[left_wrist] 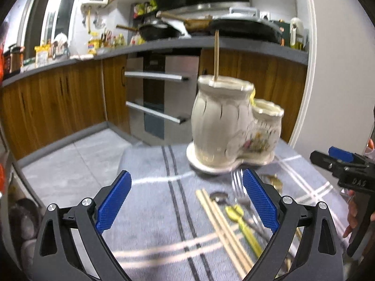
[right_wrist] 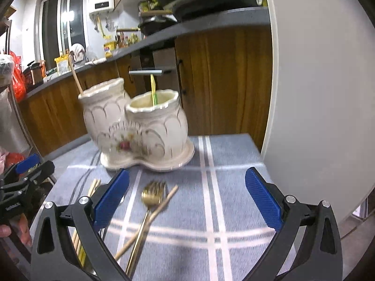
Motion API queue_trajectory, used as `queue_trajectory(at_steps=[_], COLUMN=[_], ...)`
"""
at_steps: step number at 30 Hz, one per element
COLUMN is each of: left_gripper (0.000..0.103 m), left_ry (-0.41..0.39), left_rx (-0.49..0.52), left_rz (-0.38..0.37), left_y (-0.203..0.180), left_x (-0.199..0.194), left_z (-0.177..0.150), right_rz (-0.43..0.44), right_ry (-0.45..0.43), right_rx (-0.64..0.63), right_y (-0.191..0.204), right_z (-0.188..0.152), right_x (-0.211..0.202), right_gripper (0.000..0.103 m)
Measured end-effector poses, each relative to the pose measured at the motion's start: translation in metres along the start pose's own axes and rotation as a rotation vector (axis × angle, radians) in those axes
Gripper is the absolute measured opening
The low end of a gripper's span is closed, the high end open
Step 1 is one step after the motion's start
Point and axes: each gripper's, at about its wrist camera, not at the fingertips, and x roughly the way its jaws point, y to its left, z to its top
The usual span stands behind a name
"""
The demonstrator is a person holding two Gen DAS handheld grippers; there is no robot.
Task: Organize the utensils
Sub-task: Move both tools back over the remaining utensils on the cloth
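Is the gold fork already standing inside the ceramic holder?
No, the gold fork lies flat on the cloth, in front of the ceramic holder.

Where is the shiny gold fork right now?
In the right wrist view, the gold metal fork lies on the blue striped cloth, just before the cream ceramic utensil holder, crossed by a wooden chopstick.

A cream two-pot ceramic holder stands ahead of the jaws, one chopstick and a yellow-green utensil upright inside. A gold fork crossed by a chopstick lies flat between the right jaws.
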Motion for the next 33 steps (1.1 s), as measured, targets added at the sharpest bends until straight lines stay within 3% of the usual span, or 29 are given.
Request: queue_trajectory(at_steps=[3, 11, 19, 27, 33], left_gripper=[0.095, 0.095, 0.095, 0.093, 0.083], left_ry=[0.042, 0.174, 0.242, 0.264, 0.276], left_rx=[-0.017, 0.062, 0.082, 0.09, 0.109], left_rz=[-0.007, -0.015, -0.038, -0.057, -0.073], left_y=[0.002, -0.007, -0.007, -0.01, -0.017], left_x=[0.001, 0.011, 0.019, 0.023, 0.025], left_z=[-0.004, -0.018, -0.026, -0.027, -0.028], right_rz=[0.04, 0.069, 0.101, 0.14, 0.135], right_ry=[0.049, 0.18, 0.262, 0.275, 0.291], right_rx=[-0.05, -0.145, -0.174, -0.161, -0.176], right_y=[0.006, 0.025, 0.037, 0.039, 0.045], right_z=[-0.005, -0.02, -0.028, -0.029, -0.032], right_x=[0.004, 0.024, 0.039, 0.042, 0.046], right_gripper=[0.098, 0.093, 0.066, 0.038, 0.024])
